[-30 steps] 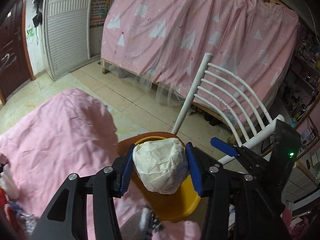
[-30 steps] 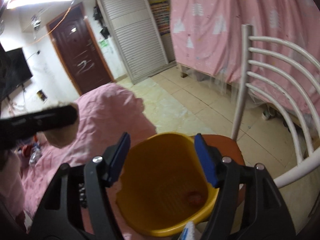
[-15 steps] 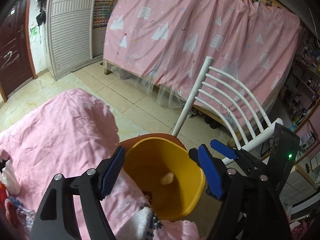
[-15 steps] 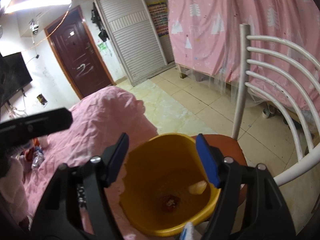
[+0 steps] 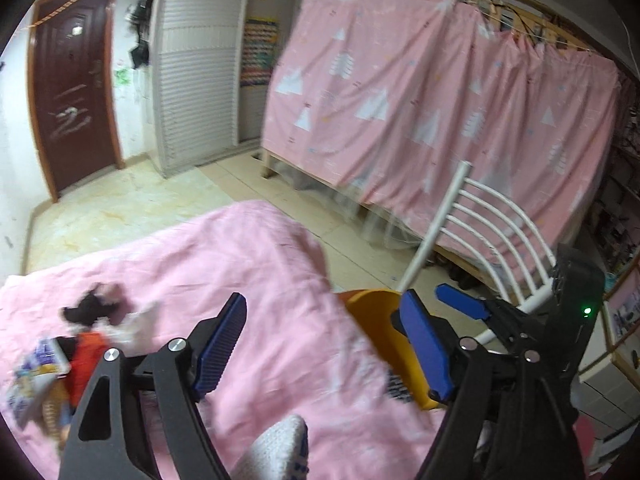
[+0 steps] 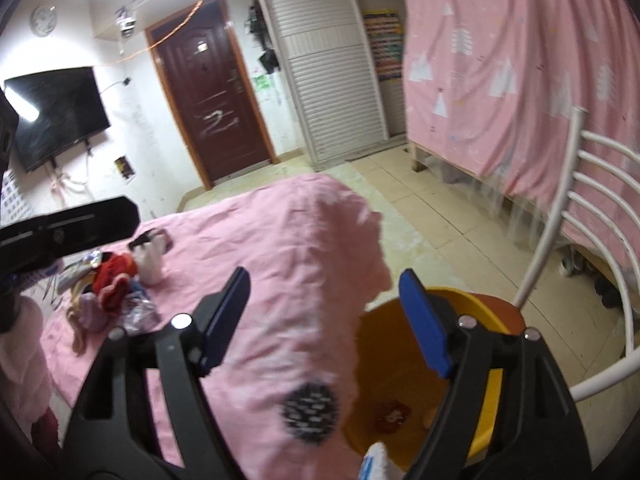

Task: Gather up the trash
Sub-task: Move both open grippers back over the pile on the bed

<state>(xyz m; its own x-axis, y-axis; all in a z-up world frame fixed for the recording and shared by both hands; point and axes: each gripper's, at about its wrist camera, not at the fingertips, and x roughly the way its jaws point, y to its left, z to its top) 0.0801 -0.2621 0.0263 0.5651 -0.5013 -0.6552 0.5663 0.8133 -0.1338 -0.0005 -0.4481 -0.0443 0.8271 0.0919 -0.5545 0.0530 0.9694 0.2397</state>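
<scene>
A yellow bin (image 6: 404, 364) stands on a brown chair seat (image 6: 508, 314) beside the pink-covered table (image 6: 280, 248); a red scrap (image 6: 394, 414) lies at its bottom. It also shows in the left wrist view (image 5: 376, 320). My left gripper (image 5: 324, 344) is open and empty above the pink cloth (image 5: 224, 264). My right gripper (image 6: 332, 316) is open and empty over the table edge and the bin. A heap of trash (image 6: 112, 284) with red and purple pieces and a white cup (image 6: 150, 258) lies at the table's left; it also shows in the left wrist view (image 5: 68, 348).
A white metal chair back (image 6: 592, 216) rises right of the bin. A pink curtain (image 5: 440, 108) hangs behind. A brown door (image 6: 212, 92), a white shutter cabinet (image 6: 328, 76) and a wall TV (image 6: 52, 116) stand across the tiled floor (image 6: 440, 216).
My left gripper opened and dropped the white paper wad into the bin, then swung left over the table. My right gripper turned left too, bringing the trash heap into view.
</scene>
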